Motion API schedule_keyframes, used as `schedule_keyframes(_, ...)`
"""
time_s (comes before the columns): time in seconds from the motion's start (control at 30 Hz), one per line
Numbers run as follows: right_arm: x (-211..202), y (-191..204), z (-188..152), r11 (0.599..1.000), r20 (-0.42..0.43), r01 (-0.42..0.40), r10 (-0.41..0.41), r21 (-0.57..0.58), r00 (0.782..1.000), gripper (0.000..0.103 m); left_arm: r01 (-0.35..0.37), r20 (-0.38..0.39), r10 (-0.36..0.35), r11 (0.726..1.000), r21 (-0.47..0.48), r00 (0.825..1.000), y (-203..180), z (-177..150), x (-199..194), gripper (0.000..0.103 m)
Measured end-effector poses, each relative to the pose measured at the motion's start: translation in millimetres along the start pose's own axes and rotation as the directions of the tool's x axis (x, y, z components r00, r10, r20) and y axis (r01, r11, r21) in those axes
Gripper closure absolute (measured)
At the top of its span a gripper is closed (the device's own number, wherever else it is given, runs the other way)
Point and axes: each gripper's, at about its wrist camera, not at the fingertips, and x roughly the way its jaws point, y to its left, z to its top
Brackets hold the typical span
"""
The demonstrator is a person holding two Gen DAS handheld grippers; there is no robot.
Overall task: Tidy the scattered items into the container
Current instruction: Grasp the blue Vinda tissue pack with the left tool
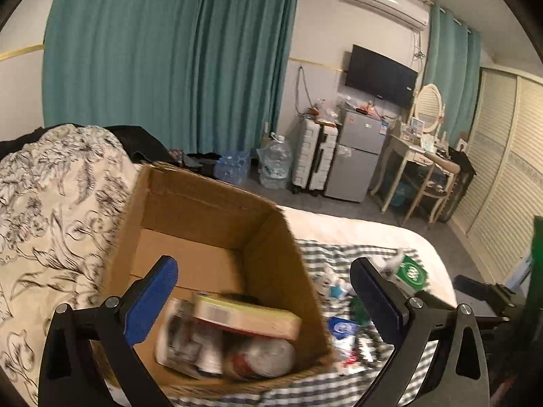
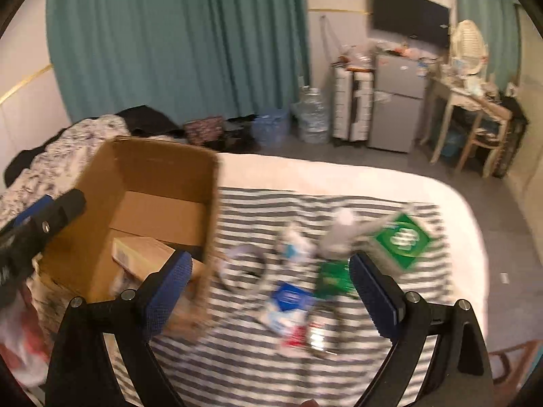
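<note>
You are holding the left gripper point(image 1: 264, 300) spread wide and empty above the near rim of the cardboard box point(image 1: 292, 237), which is sitting at the left edge of the striped cloth point(image 2: 305, 366) on the bed. A flat carton point(image 1: 247, 317) and wrapped packets are already lying inside. Your right gripper point(image 2: 268, 291) is hanging equally wide, pinching nothing, over the scatter on the cloth: a blue-and-white packet point(image 2: 288, 302) just ahead, a dark green packet point(image 2: 332, 278) beside the right finger, a green box point(image 2: 402, 239) toward the far right edge. The step in hand looks like reaching for another pick; next you would be lowering the right jaws astride the blue-and-white packet.
</note>
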Motion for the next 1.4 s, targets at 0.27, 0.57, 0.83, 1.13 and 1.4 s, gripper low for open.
schedule_keyframes(0.27,-63,-65,-26,0.992,0.023,0.123,-0.122,-0.022,0.992,0.009,0.067,-0.106,-0.054,0.990,0.125,0.993,-82,-47,-3,0.000)
schedule_keyframes(0.57,-68,-132,-54,0.990,0.025,0.101,-0.104,0.098,0.994,0.009,0.060,-0.310,-0.020,0.991,0.119,0.951,-129,-112,43,0.000)
schedule_keyframes(0.83,-43,-169,-69,0.983,-0.003,0.061,-0.062,0.173,0.998,0.007,0.043,-0.331,0.032,0.976,0.214,0.943,-161,-134,99,0.000)
schedule_keyframes(1.13,-7,-189,-79,0.977,-0.027,0.035,-0.030,0.209,0.999,0.007,-0.007,-0.242,0.080,0.958,0.287,0.967,-164,-140,144,0.000)
schedule_keyframes(1.4,31,-195,-88,0.972,-0.087,0.016,0.005,0.236,0.996,0.007,0.049,-0.290,0.077,0.914,0.403,0.954,-185,-168,169,0.000)
